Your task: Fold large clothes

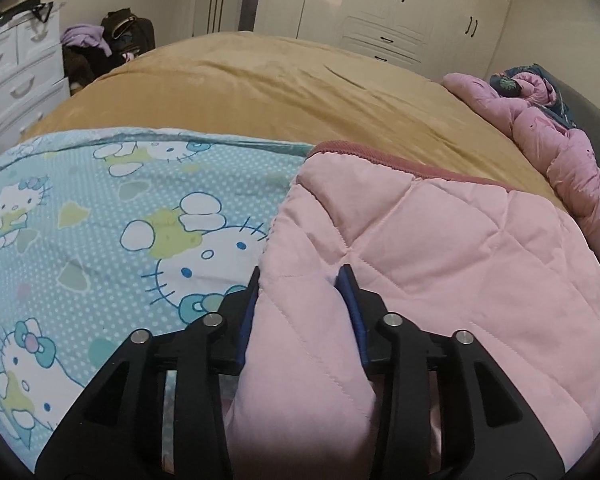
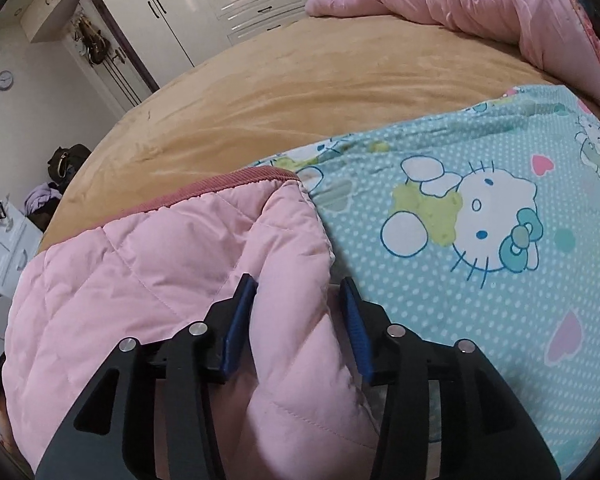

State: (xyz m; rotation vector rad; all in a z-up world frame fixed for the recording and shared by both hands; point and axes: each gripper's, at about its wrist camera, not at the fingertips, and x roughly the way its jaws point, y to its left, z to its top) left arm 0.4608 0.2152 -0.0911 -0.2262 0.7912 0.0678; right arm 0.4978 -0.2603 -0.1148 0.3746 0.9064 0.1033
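Left gripper (image 1: pixel 302 280) fingers part-spread, a ridge of the pink jacket (image 1: pixel 420 248) between them; grip looks loosening, can't tell if pads still bite. Right gripper (image 2: pixel 300 290) fingers wider, gap visible beside the right pad, jacket edge lying loose between. Jacket lies just ahead of both, ribbed hem (image 2: pixel 228 188) farthest out, long axis across from one gripper to the other. It rests on the cartoon sheet (image 1: pixel 100 220), on the tan bed (image 1: pixel 280 92). Wardrobe (image 1: pixel 400 4) beyond.
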